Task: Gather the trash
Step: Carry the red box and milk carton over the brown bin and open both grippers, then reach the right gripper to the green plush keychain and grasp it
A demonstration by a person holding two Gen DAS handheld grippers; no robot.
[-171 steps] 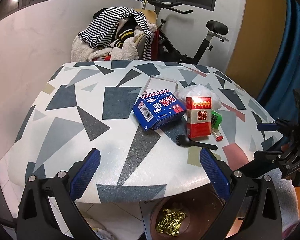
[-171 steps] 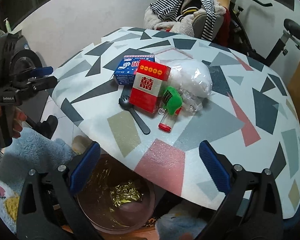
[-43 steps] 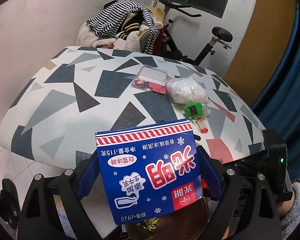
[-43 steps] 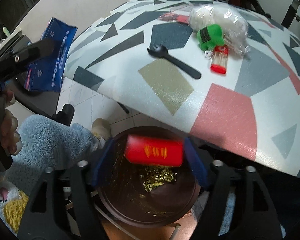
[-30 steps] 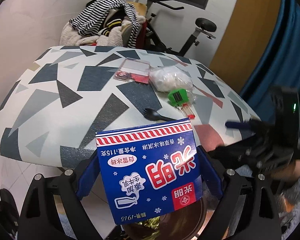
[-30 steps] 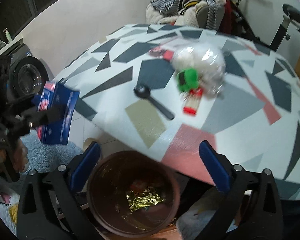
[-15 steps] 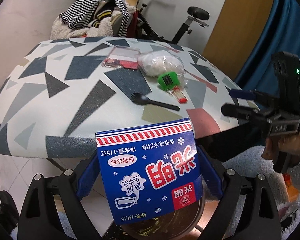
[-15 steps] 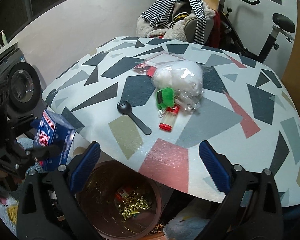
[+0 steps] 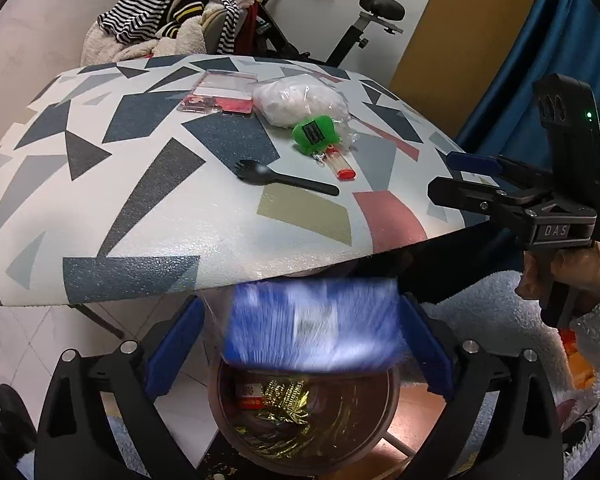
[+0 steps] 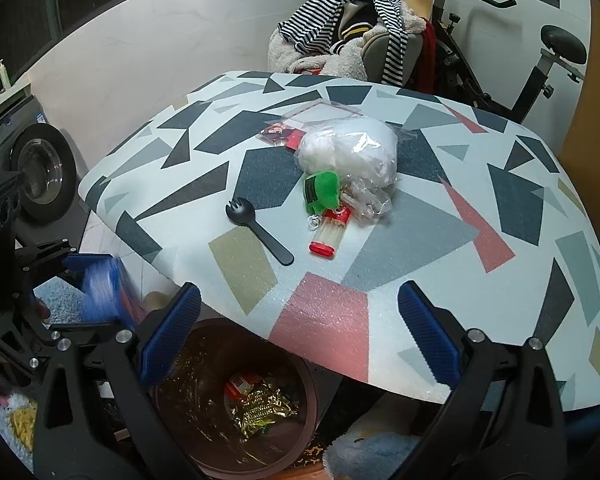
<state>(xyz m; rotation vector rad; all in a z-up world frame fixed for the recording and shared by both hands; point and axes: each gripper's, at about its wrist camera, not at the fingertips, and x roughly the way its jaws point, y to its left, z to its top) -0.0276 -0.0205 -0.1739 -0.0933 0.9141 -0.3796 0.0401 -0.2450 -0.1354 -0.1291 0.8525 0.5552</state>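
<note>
The left gripper (image 9: pixel 300 344) has its jaws spread, and the blue carton (image 9: pixel 312 326) is a blur between them, above the brown bin (image 9: pixel 304 440). The right gripper (image 10: pixel 298 334) is open and empty near the desk (image 10: pixel 440 240) edge.

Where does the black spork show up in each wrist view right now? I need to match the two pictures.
Left wrist: the black spork lies on the table just above picture centre, head to the left, handle running right.
Right wrist: the black spork sits left of centre, head up-left, handle running down-right.
Shared landmark: the green toy beside it, next to the red-capped tube.
</note>
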